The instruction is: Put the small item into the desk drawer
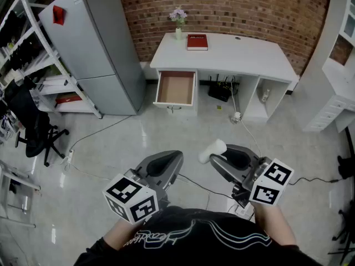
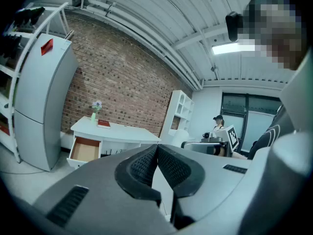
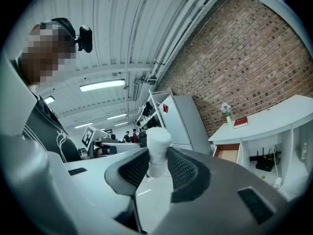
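Drawer [image 1: 176,87] open; item [image 3: 158,138] in right gripper [image 3: 157,158]

Red book [image 1: 197,41] beside flower vase [image 1: 178,32]; grey fridge [image 1: 94,43] by brick wall [image 1: 249,7]; black chair [image 1: 34,129] far left.

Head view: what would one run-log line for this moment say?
right gripper: shut on small white item | left gripper: shut, empty | desk drawer: open, nothing seen inside | item not yet in drawer
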`<state>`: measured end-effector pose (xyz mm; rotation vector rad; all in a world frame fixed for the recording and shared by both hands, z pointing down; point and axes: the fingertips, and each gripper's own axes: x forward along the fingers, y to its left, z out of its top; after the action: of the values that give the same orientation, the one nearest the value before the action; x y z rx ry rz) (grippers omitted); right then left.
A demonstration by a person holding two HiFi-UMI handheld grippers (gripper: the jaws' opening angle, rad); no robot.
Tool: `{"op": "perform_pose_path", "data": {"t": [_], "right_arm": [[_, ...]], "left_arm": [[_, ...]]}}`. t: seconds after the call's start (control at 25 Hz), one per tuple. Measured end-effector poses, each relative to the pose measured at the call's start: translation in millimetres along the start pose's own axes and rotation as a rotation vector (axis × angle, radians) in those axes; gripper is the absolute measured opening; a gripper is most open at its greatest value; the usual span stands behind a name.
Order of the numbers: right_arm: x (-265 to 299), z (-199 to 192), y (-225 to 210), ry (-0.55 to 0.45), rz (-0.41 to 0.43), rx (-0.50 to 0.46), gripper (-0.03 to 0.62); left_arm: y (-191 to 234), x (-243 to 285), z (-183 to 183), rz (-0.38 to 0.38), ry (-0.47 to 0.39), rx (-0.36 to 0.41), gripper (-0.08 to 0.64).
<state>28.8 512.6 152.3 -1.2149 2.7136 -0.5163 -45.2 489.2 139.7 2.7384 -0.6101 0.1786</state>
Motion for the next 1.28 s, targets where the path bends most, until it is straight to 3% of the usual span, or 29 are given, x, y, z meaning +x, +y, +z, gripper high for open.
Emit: {"op": "perform_pose_path", "data": {"t": [0.24,0.56,0.92,1.28], "right_arm": [[-6,3,6,-0.001,-0.008,-0.005,0.129],[2,-3,7,0.016,0.000,0.005,0.130],[30,-9,-4,0.048,-0.010,0.007,0.130],[72,-12,-60,0.064,-0.043,0.042,0.130]], "left_arm": [[-5,-2,-4,-0.015,-0.005,0.005,0.021],[-1,-16,-6,0.022,-0.002,0.008,0.021],[36,-21,-8,0.060,-0.010,-0.041,0.021],[96,20,-7,0.040,0.005,-0.074,0.021]]}}
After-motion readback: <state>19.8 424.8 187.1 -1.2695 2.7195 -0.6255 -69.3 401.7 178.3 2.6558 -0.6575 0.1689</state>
